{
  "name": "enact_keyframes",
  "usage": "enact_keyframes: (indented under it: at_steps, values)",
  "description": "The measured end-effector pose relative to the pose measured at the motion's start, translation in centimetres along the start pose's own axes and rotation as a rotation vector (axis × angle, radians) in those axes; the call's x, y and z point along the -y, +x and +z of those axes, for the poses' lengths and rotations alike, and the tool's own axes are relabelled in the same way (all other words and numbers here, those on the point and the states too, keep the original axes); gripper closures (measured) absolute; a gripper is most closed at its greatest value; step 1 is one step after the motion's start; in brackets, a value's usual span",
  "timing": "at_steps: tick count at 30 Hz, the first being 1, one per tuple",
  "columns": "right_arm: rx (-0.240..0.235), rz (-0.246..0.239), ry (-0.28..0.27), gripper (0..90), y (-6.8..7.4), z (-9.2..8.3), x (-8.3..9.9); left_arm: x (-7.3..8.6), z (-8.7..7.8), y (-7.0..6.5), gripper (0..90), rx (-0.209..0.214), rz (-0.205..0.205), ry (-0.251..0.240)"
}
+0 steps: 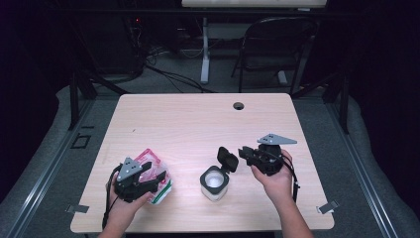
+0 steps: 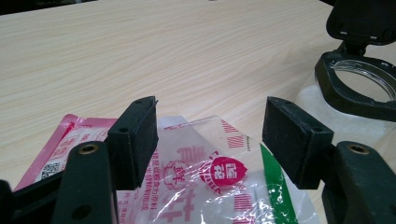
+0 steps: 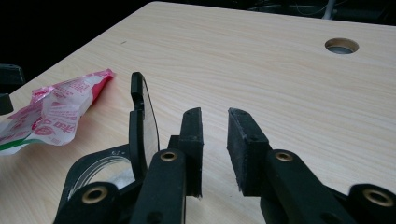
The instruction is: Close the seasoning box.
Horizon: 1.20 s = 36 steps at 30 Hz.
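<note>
Your left gripper sits at the lower left of the high view, jaws spread wide above the plastic bag. Left gripper view: the pads stand on either side of the bag's upper edge, not pressing it; the red, white and green printed bag lies flat on the table.

Your right gripper is right of centre in the high view, jaws narrow with nothing between them, just beside the raised black lid. The lid stands upright, hinged on the clear jar. The jar sits bottom centre, between both hands, well apart from the bag.
</note>
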State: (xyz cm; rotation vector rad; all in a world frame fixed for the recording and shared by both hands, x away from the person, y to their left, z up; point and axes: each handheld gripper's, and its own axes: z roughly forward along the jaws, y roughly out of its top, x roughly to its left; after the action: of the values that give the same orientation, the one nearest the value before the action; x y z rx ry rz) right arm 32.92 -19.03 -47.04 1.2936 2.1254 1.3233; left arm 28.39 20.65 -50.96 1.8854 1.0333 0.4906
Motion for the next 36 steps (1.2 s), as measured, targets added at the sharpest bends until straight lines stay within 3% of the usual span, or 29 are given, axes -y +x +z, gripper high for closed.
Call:
enact_keyframes:
  at_steps: [11,20,36]
  values:
    - [-0.031,-0.008,0.009,80.2,0.4,0.0,-0.1,0.0,0.0,0.2,35.3,-0.020,0.016,0.002]
    - [-0.050,-0.016,0.014,81.1,0.8,0.0,-0.2,0.0,-0.2,0.8,35.3,-0.030,-0.009,-0.006]
    - [-0.071,-0.038,0.016,81.6,1.4,0.0,-0.3,0.1,-0.3,1.1,35.4,-0.036,-0.016,-0.001]
